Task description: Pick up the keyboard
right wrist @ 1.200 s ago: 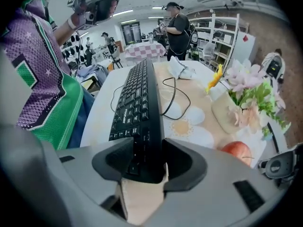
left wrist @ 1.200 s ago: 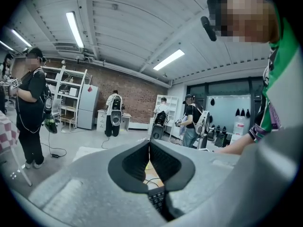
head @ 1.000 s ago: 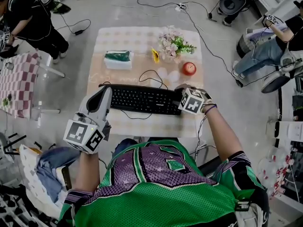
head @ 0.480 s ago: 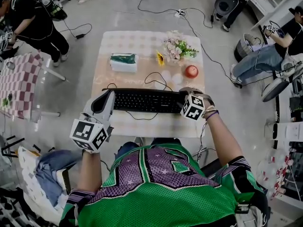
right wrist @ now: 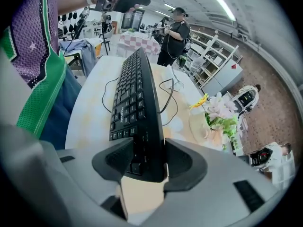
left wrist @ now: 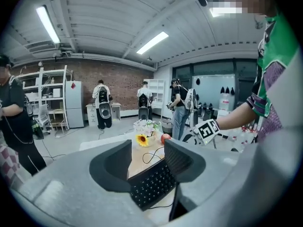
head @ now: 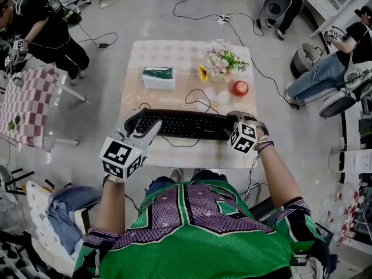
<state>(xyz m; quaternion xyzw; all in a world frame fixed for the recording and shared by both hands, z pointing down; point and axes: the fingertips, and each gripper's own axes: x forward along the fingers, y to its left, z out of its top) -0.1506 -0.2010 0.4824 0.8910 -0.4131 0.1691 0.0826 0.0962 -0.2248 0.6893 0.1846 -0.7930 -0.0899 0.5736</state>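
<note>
A black keyboard (head: 186, 125) lies across the near part of the table (head: 174, 51), its thin cable looping behind it. My right gripper (head: 232, 122) is shut on the keyboard's right end; in the right gripper view the keyboard (right wrist: 135, 93) runs away from the pads of the right gripper (right wrist: 142, 162), both pressing on it. My left gripper (head: 145, 132) is at the keyboard's left end, its jaws opening. In the left gripper view the left gripper (left wrist: 147, 157) stands wide, the keyboard (left wrist: 151, 186) showing in the gap, untouched by the pads.
Behind the keyboard stand a green tissue box (head: 158, 76), a bunch of flowers (head: 221, 63), a small sunflower (head: 202, 72) and a red apple (head: 240, 88). Cables trail over the floor. People sit or stand to the left and right of the table.
My left gripper has swung down and in toward the keyboard's left end, and its jaws have come apart. The right gripper has stayed at the right end.
</note>
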